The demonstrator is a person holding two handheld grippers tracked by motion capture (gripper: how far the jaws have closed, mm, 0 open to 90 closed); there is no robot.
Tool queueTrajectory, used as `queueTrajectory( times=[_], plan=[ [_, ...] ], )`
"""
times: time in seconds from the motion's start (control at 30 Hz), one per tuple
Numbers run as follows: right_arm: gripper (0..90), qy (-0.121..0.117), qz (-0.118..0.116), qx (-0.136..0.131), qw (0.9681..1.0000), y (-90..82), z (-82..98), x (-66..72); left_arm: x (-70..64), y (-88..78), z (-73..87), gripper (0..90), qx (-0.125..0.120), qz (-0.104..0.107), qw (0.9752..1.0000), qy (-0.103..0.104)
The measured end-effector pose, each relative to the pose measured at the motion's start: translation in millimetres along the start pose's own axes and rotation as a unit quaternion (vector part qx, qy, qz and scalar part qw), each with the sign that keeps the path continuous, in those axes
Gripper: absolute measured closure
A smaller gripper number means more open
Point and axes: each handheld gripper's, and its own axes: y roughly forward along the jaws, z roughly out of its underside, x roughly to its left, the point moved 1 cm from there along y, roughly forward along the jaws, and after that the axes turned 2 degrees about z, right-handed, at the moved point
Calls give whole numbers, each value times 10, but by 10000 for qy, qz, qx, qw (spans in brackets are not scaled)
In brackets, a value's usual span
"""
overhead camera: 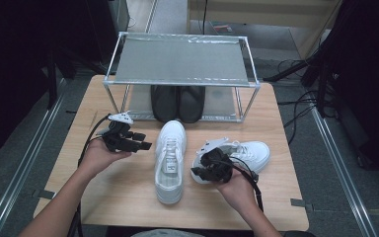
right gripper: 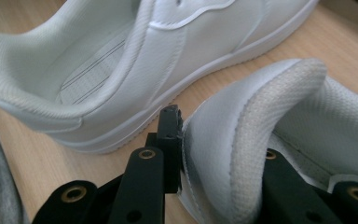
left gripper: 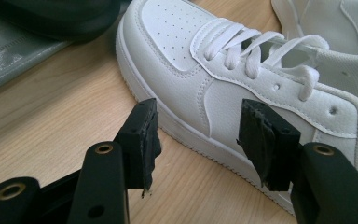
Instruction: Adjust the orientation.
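Two white sneakers lie on the wooden table (overhead camera: 123,197). The middle sneaker (overhead camera: 170,160) points away from me, toward the rack. My left gripper (overhead camera: 143,140) hovers just left of it, open. In the left gripper view, the left gripper (left gripper: 198,126) has this sneaker's side (left gripper: 186,70) beyond its jaws, with nothing between the pads. The second sneaker (overhead camera: 249,152) lies to the right, toe pointing right. My right gripper (overhead camera: 200,174) is at its heel. In the right gripper view, the right gripper (right gripper: 219,140) is shut on that heel collar (right gripper: 261,107), one jaw outside and one inside the shoe.
A metal-framed shoe rack (overhead camera: 180,59) stands at the far side of the table, with a pair of black shoes (overhead camera: 177,102) on its lower shelf. Bare wood lies near the front edge. Cables trail from both grippers.
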Motion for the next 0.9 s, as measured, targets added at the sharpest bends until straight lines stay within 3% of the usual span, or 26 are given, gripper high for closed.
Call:
queueTrajectory(
  times=[0.1,0.2,0.37,0.63,0.9],
  plan=[
    [766,1,-150,26,9999,32,25,49,3,4,1,474,17,2,10000,-1],
    [768,-82,-144,78,9998,90,45,101,0,6,4,473,34,5,10000,-1],
    [764,41,-259,66,9996,145,72,79,2,-1,6,465,18,7,10000,-16],
    [710,-21,-298,-113,9995,101,77,55,9,4,9,460,38,-17,10000,-12],
    [660,173,-441,-270,9985,-30,84,-5,16,4,11,458,50,-16,10000,-12]
  ],
)
